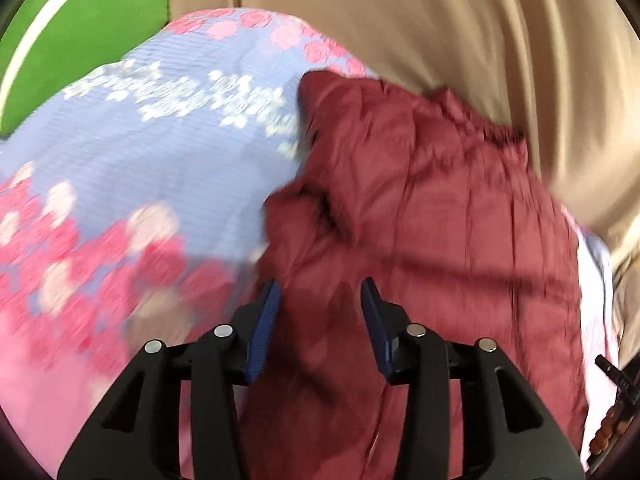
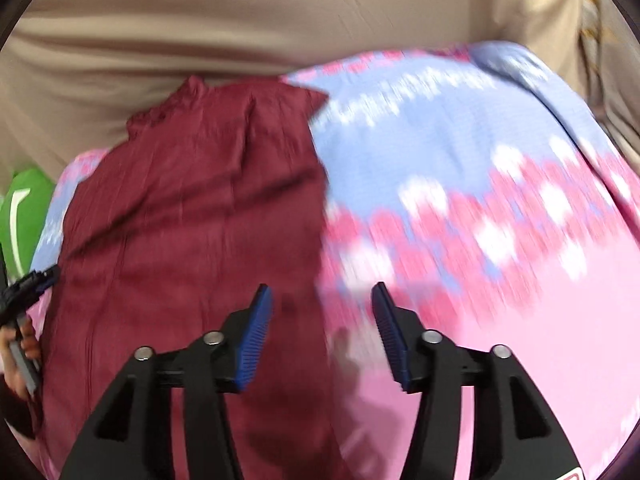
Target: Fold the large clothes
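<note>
1. Scanning from the left, I see a green cushion point(image 1: 80, 40) at the far edge, clear of the work
2. Next comes the floral bedspread point(image 1: 152, 152), blue and pink, which is the surface everything lies on; behind it runs a beige backrest point(image 1: 440, 32)
3. The maroon garment point(image 1: 420, 208) lies on the bedspread as a long narrow panel, already doubled lengthwise by my judgement, with its gathered band at the far end against the backrest
4. My left gripper point(image 1: 320, 312) hangs over the garment's near part, tongs apart, nothing between the pads
5. My right gripper point(image 2: 322, 312) sits over the garment's right edge where it meets the bedspread, tongs likewise apart and empty
6. Handling: the cloth looks thin, crinkled and light; I expect it to drape limply, slide on the bedspread and shed a loose layer if pinched shallowly
7. Hold points: I would take the two near corners, one per gripper, biting through all layers at the edge, then carry them toward the gathered band
8. Risk: catching the bedspread together with the garment, so I would lift the edge before closing
</note>
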Available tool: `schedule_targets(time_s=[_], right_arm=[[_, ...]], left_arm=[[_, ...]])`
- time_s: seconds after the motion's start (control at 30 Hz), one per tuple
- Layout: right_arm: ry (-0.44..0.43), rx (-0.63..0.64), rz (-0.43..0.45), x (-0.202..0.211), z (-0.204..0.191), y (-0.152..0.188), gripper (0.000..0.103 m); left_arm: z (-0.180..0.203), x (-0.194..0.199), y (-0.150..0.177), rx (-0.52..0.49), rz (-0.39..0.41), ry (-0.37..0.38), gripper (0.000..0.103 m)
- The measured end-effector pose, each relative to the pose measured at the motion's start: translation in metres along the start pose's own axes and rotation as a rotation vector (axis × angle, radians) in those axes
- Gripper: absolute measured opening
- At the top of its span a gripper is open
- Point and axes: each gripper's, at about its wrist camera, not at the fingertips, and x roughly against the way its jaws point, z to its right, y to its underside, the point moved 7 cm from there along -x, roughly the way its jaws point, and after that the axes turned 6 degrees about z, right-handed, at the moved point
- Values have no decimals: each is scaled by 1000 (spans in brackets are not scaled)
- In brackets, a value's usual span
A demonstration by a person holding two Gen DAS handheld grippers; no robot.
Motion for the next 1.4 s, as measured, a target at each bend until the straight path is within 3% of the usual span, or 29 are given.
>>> schedule_targets(time_s=[0.07,0.17,0.27,0.3,0.33,0.37,0.4,0.43,0.67,0.8,0.9,1.0,1.03,1.07,1.1,1.23,1.3,1.4], right_arm=[[-24,-26,-35,15,7,23,62],[-78,-69,-99,30,10,58,63],[-111,-62,-154,33,2,87,64],[-100,-48,-142,35,0,89,64],[-80,-22,-129,37,-3,92,54],[-62,-3,-125,38,-4,93,22],[-60,11,-127,38,-8,95,12],[-90,-6,-135,39,-13,96,6],[-78,-16,-81,90,-15,107,3],[-62,-33,-173,119,5,155,5],[-40,-34,-225,131,15,178,19],[15,-2,-149,145,14,146,23],[3,18,-89,149,7,121,31],[-5,28,-58,148,3,105,42],[-16,50,-14,145,-6,83,47],[-45,135,60,101,-44,18,59],[-35,125,55,67,-55,2,60],[3,63,-1,10,-59,-16,60]], left_arm=[[-14,21,23,1,-55,-28,66],[-30,44,59,76,-136,8,68],[-32,68,84,58,-162,26,69],[-31,74,91,37,-169,26,68],[-28,78,98,6,-175,22,64],[-25,80,102,-34,-175,-4,44],[-24,84,106,-81,-169,-29,16],[-20,88,113,-90,-189,5,8],[-14,149,147,-104,-211,42,3],[-23,178,185,-63,-285,75,5],[-32,198,183,16,-265,88,10],[-19,214,135,8,-125,113,14],[-10,213,119,-29,-83,117,17],[-3,211,105,-64,-45,109,27],[9,204,84,-97,1,99,33],[37,154,47,-149,11,107,39],[45,115,36,-185,-1,76,49],[44,67,38,-251,-39,-21,52]])
